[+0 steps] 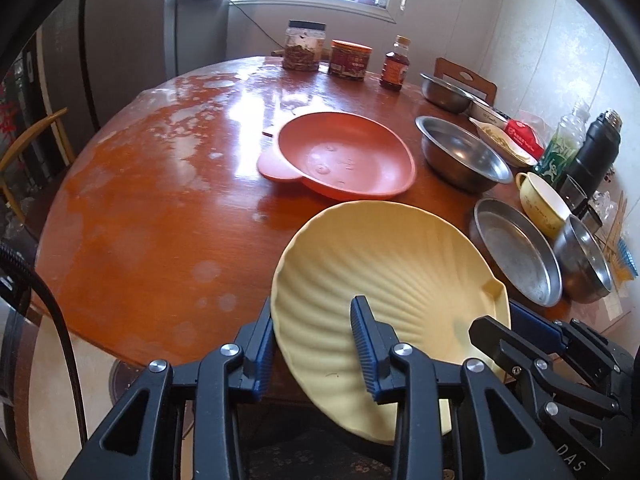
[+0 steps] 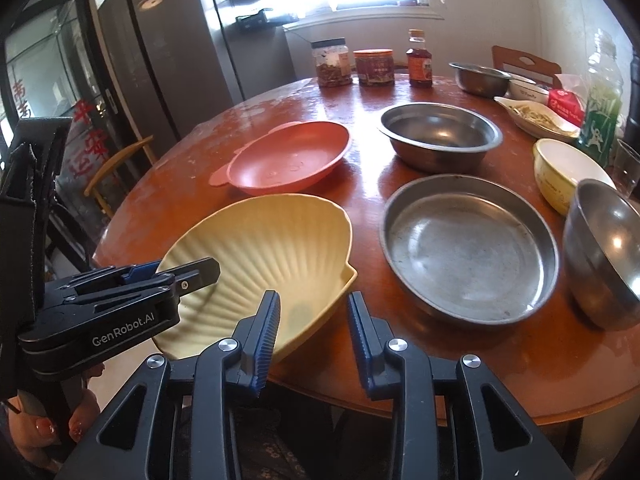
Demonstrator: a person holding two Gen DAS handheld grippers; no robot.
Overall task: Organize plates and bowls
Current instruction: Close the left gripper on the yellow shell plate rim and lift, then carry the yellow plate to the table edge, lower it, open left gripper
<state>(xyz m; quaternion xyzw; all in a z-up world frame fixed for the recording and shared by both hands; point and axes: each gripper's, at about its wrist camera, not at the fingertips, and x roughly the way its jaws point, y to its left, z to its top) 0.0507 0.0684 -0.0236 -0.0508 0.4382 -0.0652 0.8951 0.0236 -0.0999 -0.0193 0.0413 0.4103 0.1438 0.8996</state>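
Observation:
A pale yellow shell-shaped plate (image 1: 384,256) (image 2: 260,236) sits tilted at the near edge of the round wooden table (image 1: 160,208), partly hanging over it. My left gripper (image 1: 314,300) (image 2: 188,268) is shut on the plate's left rim, one finger inside and one outside. On the right rim, by the notched corner, my right gripper (image 2: 314,296) (image 1: 498,318) is clamped the same way. Behind the yellow plate lies a pink plate (image 1: 344,156) (image 2: 288,156) with small ears. A shallow steel pan (image 2: 468,248) (image 1: 516,248) lies to the right.
A wide steel bowl (image 2: 440,132) stands behind the pan, a deeper steel bowl (image 2: 604,252) and a yellow cup (image 2: 568,176) at the right edge. Jars and a sauce bottle (image 2: 419,60) line the far side. A wooden chair (image 2: 116,168) stands left of the table.

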